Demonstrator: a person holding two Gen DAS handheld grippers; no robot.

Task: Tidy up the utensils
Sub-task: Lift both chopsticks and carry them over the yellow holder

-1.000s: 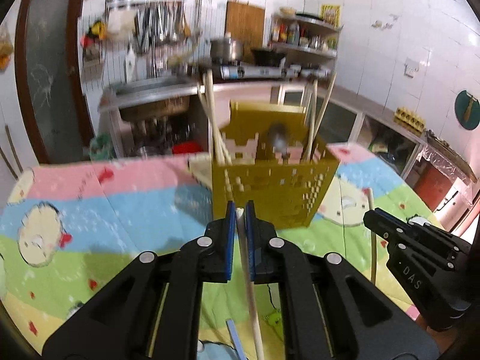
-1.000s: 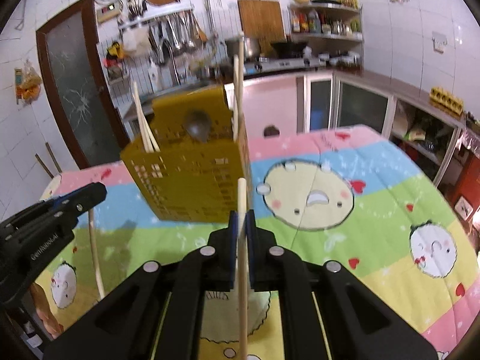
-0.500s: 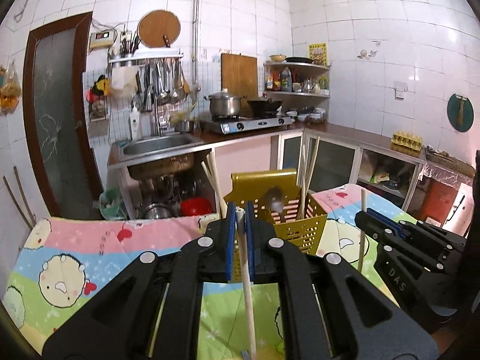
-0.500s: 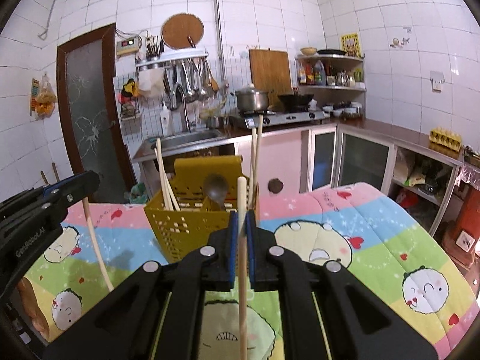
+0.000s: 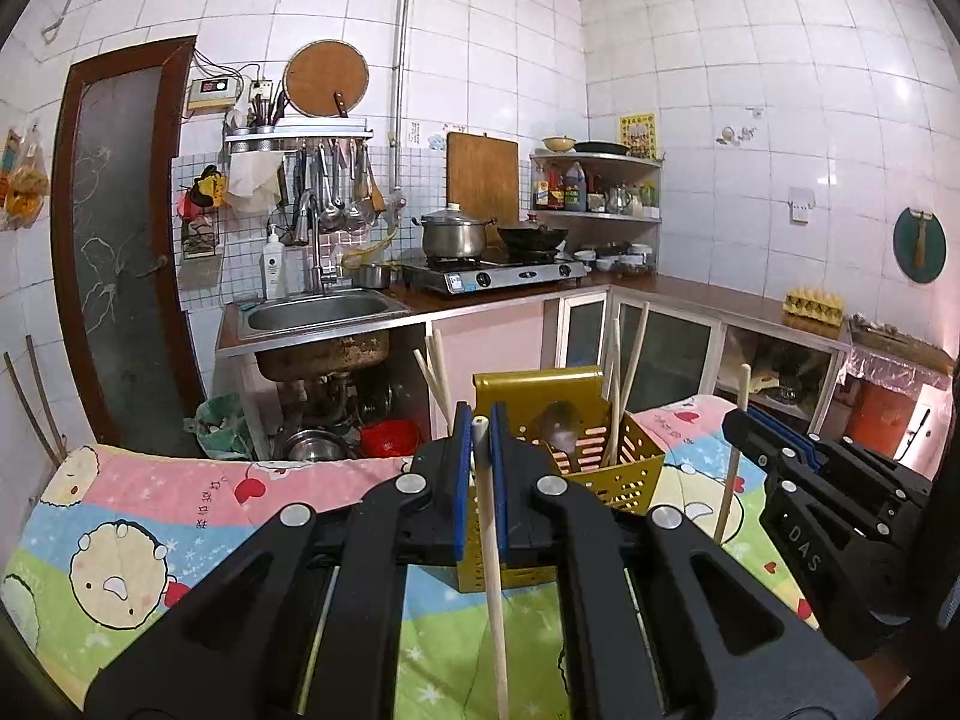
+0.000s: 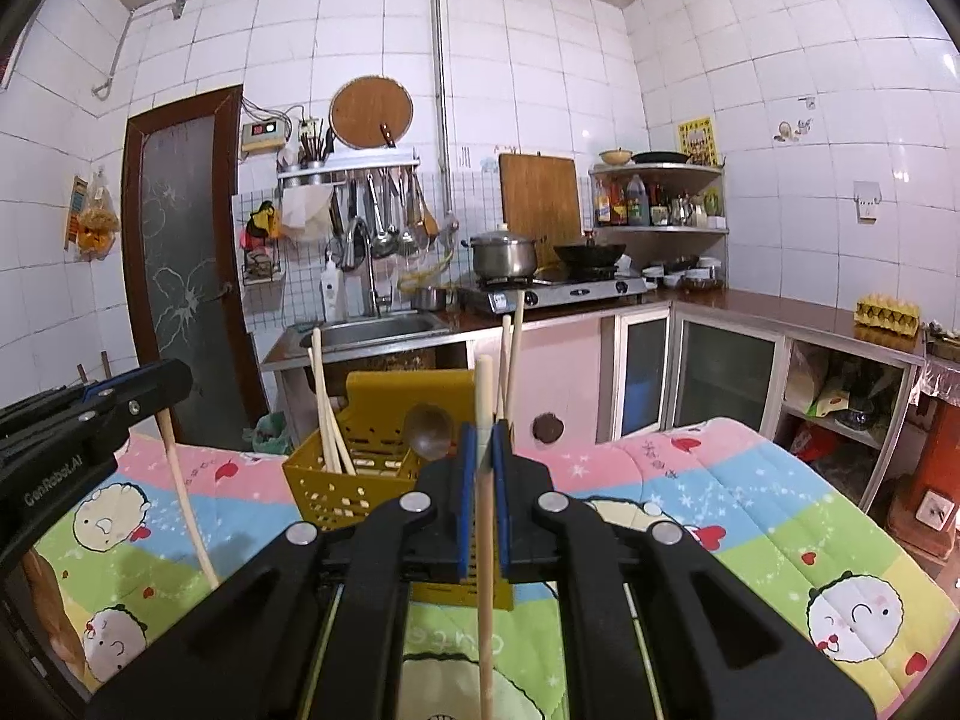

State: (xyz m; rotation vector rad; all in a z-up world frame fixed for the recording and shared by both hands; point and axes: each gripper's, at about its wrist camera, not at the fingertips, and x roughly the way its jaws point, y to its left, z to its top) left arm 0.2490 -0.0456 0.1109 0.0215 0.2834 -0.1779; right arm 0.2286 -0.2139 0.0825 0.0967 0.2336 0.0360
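Observation:
A yellow perforated utensil basket (image 5: 624, 468) stands on the table and holds several pale chopsticks and a dark spoon (image 6: 427, 427); it also shows in the right wrist view (image 6: 336, 480). My left gripper (image 5: 480, 420) is shut on a pale chopstick (image 5: 495, 570), raised in front of the basket. My right gripper (image 6: 480, 441) is shut on another pale chopstick (image 6: 485, 540), also raised before the basket. Each gripper shows in the other's view, the right one (image 5: 780, 450) and the left one (image 6: 108, 408).
The table is covered by a colourful cartoon cloth (image 6: 750, 498). Behind it are a sink (image 5: 324, 309), a stove with a pot (image 5: 453, 234) and wok, shelves and cabinets. A dark door (image 5: 120, 240) stands at the left.
Both grippers have risen and pulled back from the basket with their chopsticks, tilting up, so the basket looks smaller and lower and the kitchen wall fills the view.

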